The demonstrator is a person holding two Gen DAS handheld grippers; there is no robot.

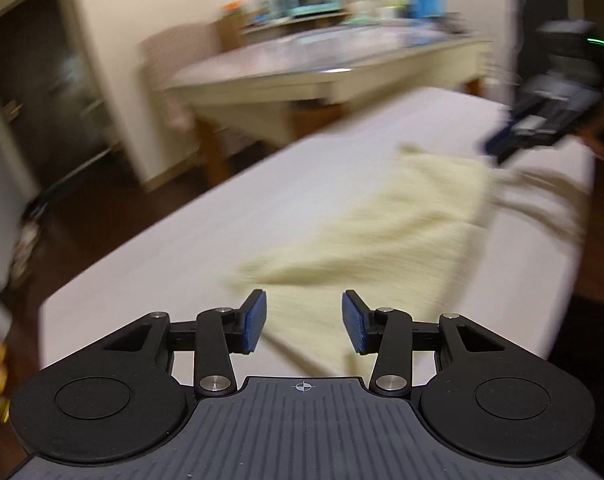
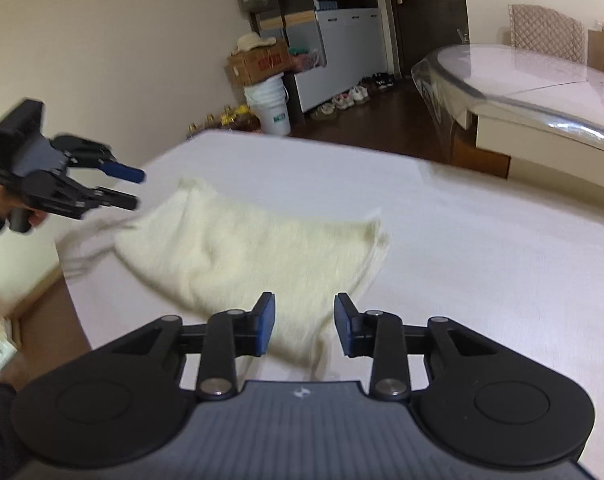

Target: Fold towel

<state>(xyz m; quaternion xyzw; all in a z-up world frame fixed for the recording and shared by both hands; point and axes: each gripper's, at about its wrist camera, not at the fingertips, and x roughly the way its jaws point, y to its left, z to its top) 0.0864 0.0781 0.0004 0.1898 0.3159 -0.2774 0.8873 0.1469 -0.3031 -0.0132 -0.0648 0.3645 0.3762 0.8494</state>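
A cream towel (image 1: 382,232) lies folded on the white-covered surface (image 1: 182,248); the left wrist view is blurred. My left gripper (image 1: 304,320) is open just above the towel's near edge, with nothing pinched between its blue pads. In the right wrist view the towel (image 2: 254,256) spreads out ahead, and my right gripper (image 2: 304,324) is open over its near corner, pads apart from the cloth. The left gripper (image 2: 138,188) appears there too, open, above the towel's far left corner. The right gripper (image 1: 498,148) shows blurred beyond the towel's far end.
A glass-topped dining table (image 2: 542,92) stands beyond the white surface (image 2: 482,260). By the wall are a white bucket (image 2: 272,108) with a cardboard box (image 2: 258,62) on top, shoes (image 2: 350,98) and a tall cabinet (image 2: 342,40). Dark wooden floor lies past the surface's edges.
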